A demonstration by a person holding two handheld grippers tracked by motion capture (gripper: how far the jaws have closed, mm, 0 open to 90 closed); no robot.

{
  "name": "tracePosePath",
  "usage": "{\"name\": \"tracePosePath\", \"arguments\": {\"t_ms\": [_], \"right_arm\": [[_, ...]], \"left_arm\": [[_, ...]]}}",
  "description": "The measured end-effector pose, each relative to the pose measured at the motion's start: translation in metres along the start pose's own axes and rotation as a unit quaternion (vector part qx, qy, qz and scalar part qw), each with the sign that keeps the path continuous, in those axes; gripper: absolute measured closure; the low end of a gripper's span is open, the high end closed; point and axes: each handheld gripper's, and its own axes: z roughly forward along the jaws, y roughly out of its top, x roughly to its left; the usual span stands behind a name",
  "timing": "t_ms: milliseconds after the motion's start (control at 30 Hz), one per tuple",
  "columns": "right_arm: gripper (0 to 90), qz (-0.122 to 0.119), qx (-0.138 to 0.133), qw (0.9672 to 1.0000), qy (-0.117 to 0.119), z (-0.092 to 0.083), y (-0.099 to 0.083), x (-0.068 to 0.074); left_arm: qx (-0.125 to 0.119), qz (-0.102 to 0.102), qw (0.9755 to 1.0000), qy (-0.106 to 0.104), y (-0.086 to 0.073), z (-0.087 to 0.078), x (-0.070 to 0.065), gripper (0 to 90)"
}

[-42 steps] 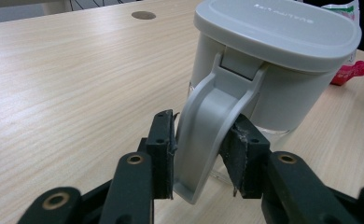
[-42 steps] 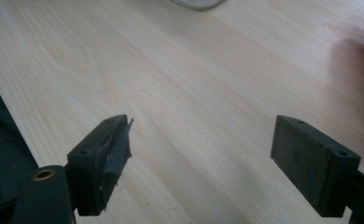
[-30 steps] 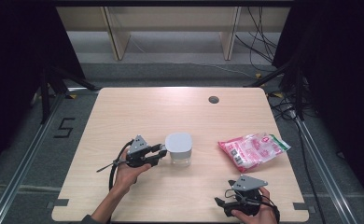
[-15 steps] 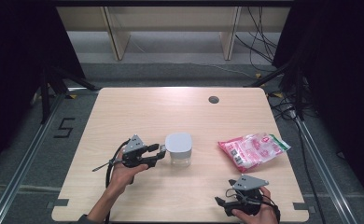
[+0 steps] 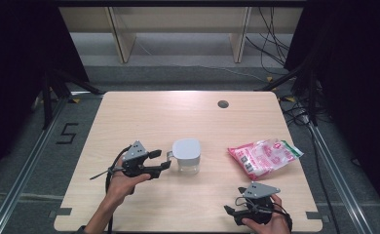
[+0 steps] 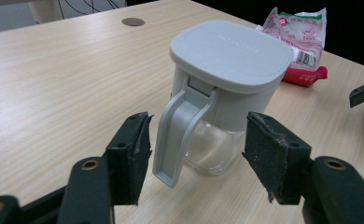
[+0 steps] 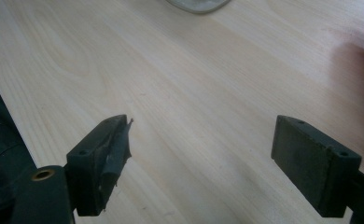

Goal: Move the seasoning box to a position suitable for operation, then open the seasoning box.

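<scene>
left gripper [image 5: 160, 162]: black, grey three-cornered plate, trailing black cable | right gripper [image 5: 233, 213]: black, same plate | forearms: bare

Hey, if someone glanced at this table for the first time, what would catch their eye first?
Probably the clear jug with the grey lid mid-table, its handle standing between the open jaws of the left gripper, which have just been opening and do not touch it. Next, the pink snack bag lying to the jug's right.

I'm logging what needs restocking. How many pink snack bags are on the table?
1. The pink snack bag lies flat near the table's right edge, right of the lidded jug, apart from it. Nothing on the table could hide another.
</scene>
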Motion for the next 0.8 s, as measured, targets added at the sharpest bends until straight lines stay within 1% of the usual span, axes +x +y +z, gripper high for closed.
{"name": "tracePosePath", "arguments": {"t_ms": [33, 67, 167, 200, 267, 300, 333, 367, 400, 433, 500, 567, 600, 633, 667, 767, 800], "right_arm": [[20.2, -0.001, -0.003, 1.0, -0.003, 0.001, 0.0, 0.0], [20.1, 0.002, 0.0, 1.0, -0.003, 0.001, 0.0, 0.001], [20.1, 0.001, -0.001, 1.0, 0.0, 0.001, 0.0, 0.001], [20.1, -0.002, -0.002, 1.0, 0.001, 0.001, 0.0, 0.0], [20.1, -0.003, -0.002, 1.0, -0.001, 0.001, 0.0, 0.0], [20.1, -0.003, -0.002, 1.0, -0.001, 0.001, 0.0, 0.0], [20.1, -0.004, -0.002, 1.0, -0.002, 0.001, 0.0, 0.0], [20.0, 0.003, -0.001, 1.0, 0.0, 0.001, 0.0, 0.001], [20.0, 0.002, 0.001, 1.0, 0.0, 0.001, 0.0, 0.001], [20.0, -0.003, -0.001, 1.0, -0.004, 0.001, 0.001, 0.001], [19.8, -0.002, 0.001, 1.0, -0.002, 0.002, 0.001, 0.001], [19.8, -0.002, 0.002, 1.0, 0.001, 0.002, 0.001, 0.0], [19.8, -0.005, 0.0, 1.0, 0.001, 0.003, 0.001, 0.0], [19.8, -0.003, 0.0, 1.0, 0.001, 0.003, 0.001, 0.0], [19.9, -0.003, 0.0, 1.0, -0.004, 0.002, 0.001, 0.001], [19.8, 0.0, 0.001, 1.0, -0.004, 0.001, -0.001, 0.0], [19.8, 0.002, 0.001, 1.0, -0.008, 0.0, -0.001, 0.0]], "left_arm": [[-0.004, 0.0, 1.0, -0.003, 0.002, -0.001, -0.001, 38.3], [-0.007, -0.001, 1.0, 0.0, 0.005, -0.004, -0.002, 37.2], [-0.009, -0.002, 1.0, 0.002, 0.008, -0.006, -0.003, 35.3], [-0.014, -0.005, 0.9999, -0.001, 0.01, -0.007, -0.004, 35.3], [-0.015, -0.004, 0.9999, -0.005, 0.012, -0.008, -0.006, 35.2], [-0.018, -0.006, 0.9998, -0.011, 0.013, -0.008, -0.006, 35.3], [-0.019, -0.006, 0.9998, -0.009, 0.014, -0.009, -0.007, 35.3], [-0.022, -0.003, 0.9997, -0.012, 0.015, -0.009, -0.008, 35.6], [-0.025, -0.004, 0.9995, -0.015, 0.016, -0.01, -0.009, 36.3], [-0.026, -0.001, 0.9996, -0.013, 0.017, -0.01, -0.009, 38.8], [-0.035, 0.004, 0.9993, -0.008, 0.019, -0.011, -0.008, 44.5], [-0.043, 0.006, 0.999, -0.008, 0.02, -0.012, -0.008, 55.4], [-0.045, 0.01, 0.9989, -0.004, 0.021, -0.012, -0.008, 60.0], [-0.048, 0.015, 0.9987, -0.002, 0.022, -0.013, -0.008, 66.3], [-0.055, 0.014, 0.9984, 0.003, 0.023, -0.013, -0.008, 75.1], [-0.058, 0.019, 0.9982, -0.002, 0.025, -0.012, -0.007, 83.7], [-0.063, 0.024, 0.9977, -0.008, 0.027, -0.01, -0.006, 86.1]]}}
